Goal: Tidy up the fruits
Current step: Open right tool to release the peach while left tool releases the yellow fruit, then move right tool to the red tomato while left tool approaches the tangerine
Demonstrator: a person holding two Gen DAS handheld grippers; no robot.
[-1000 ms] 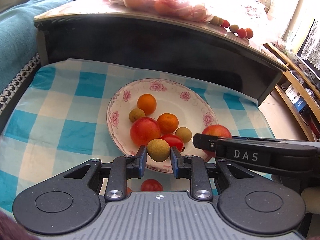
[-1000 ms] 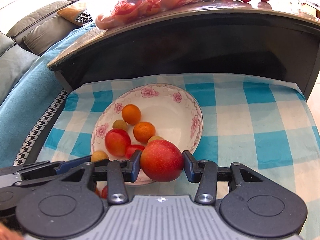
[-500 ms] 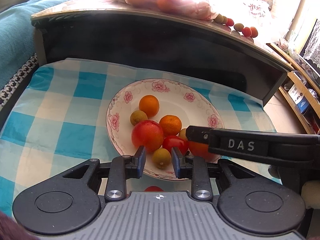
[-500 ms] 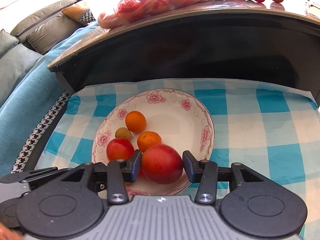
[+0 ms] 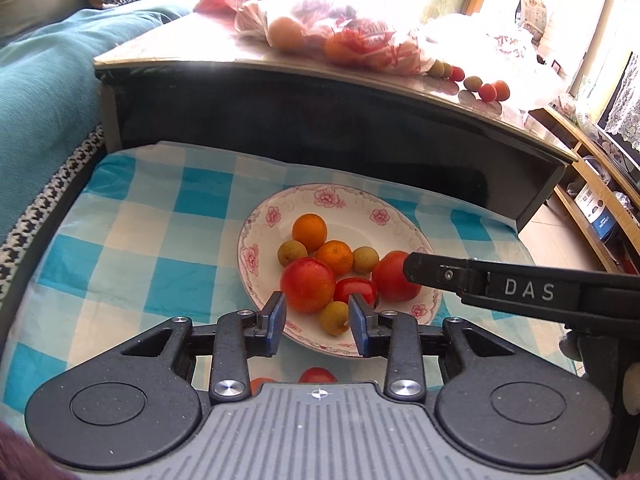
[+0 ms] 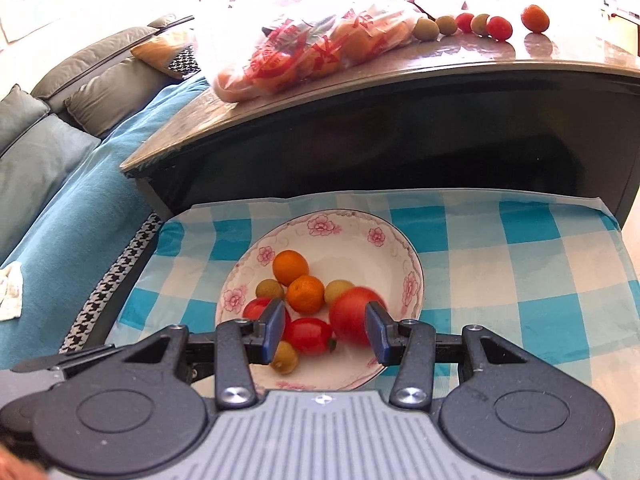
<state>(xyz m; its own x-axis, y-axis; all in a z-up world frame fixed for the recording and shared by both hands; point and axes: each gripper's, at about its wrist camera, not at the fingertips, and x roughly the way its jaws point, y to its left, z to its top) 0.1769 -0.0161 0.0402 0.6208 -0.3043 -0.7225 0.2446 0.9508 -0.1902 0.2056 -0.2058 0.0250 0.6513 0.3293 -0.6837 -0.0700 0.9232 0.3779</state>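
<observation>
Both fruits are down on the plate (image 5: pixel 400 222) and our grippers hang just above it.

Our left gripper (image 5: pixel 316 322) has just been opening; its jaws stand apart with the small green fruit (image 5: pixel 334 317) lying loose on the plate between them. Our right gripper (image 6: pixel 326 330) also looks apart, though the red apple (image 6: pixel 352 314) is blurred beside its right pad, so we cannot say whether they touch. The apple may be rolling: it could knock the tomato (image 6: pixel 310 335) or the oranges (image 6: pixel 305 294) over the rim. More fruit waits on the table (image 6: pixel 480 56).
</observation>
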